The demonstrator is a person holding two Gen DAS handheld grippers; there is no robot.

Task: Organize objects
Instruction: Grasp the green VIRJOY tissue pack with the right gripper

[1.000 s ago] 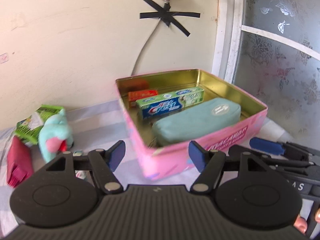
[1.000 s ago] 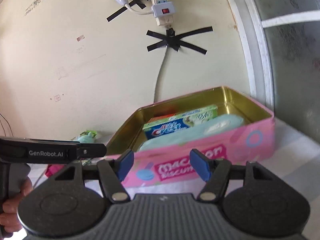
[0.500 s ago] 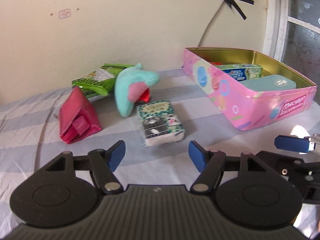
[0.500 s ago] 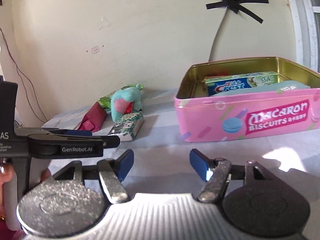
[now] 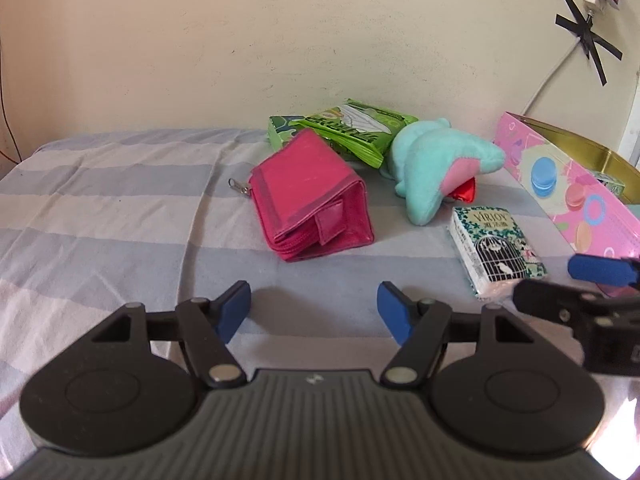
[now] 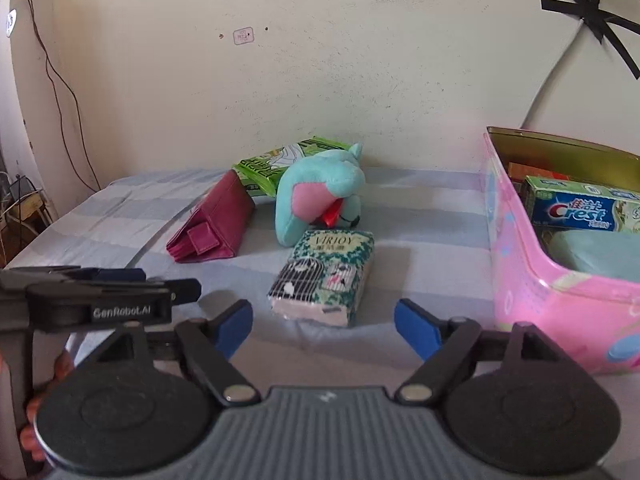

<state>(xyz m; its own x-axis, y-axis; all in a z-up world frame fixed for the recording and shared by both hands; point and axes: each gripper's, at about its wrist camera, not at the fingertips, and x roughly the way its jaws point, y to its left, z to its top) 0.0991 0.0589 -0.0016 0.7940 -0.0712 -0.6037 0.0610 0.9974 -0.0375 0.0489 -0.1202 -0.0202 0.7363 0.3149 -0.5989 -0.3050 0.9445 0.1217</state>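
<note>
Now both views swing left, off the pink biscuit tin (image 6: 532, 280) and onto the loose items on the striped bedsheet (image 5: 100, 208). A second ago both cameras faced the tin almost head-on; the tin sits at the right edge of each view now. Reads as: last drop-off done, next pick being chosen.

Tin contents visible from the right wrist: Crest toothpaste box (image 6: 580, 208), a teal pouch (image 6: 596, 254) in front of it, something orange behind. Unsorted on the bed: pink wallet (image 5: 312, 200), teal plush (image 5: 436, 164), green packets (image 5: 352, 128) against the wall, tissue pack (image 6: 324, 276).

Left tongs (image 5: 314, 312): wide open, nothing held, low over bare sheet. Wallet lies straight ahead of them, apart, roughly centred on the gap. Tissue pack is off to their right, near the right tongs' tip, which pokes into the left view.

Right tongs (image 6: 324, 326): wide open, empty. Tissue pack lies just ahead, centred between the fingers, not yet between the pads. Plush just behind the pack, touching or nearly so; can't tell which. Tin close to the right finger.

Judgement: likely targets are the tissue pack for the right, the wallet for the left. The pack is soft, so it should squash under grip. Wallet stands tented on edge and may tip on closing.
</note>
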